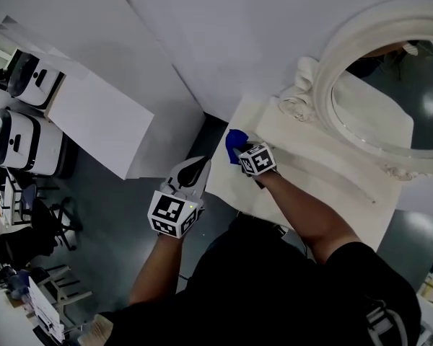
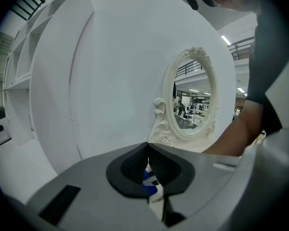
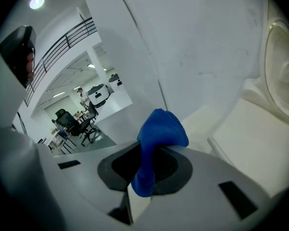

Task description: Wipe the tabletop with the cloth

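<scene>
Cloth (image 3: pixel 156 143): we grip it in the right gripper (image 3: pixel 151 150) jaws at the counter (image 1: pixel 325 171) edge, lengthwise along them, bunched end past the tips.
Left gripper (image 2: pixel 148 148): jaws pressed together, empty.

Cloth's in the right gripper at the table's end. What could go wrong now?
The blue cloth is pinched as a small wad in the right gripper, so the jaw tips might scrape the tabletop. It sits near the tabletop's edge; a stroke could slip off. A wide sweep may knock the mirror's carved frame.
</scene>
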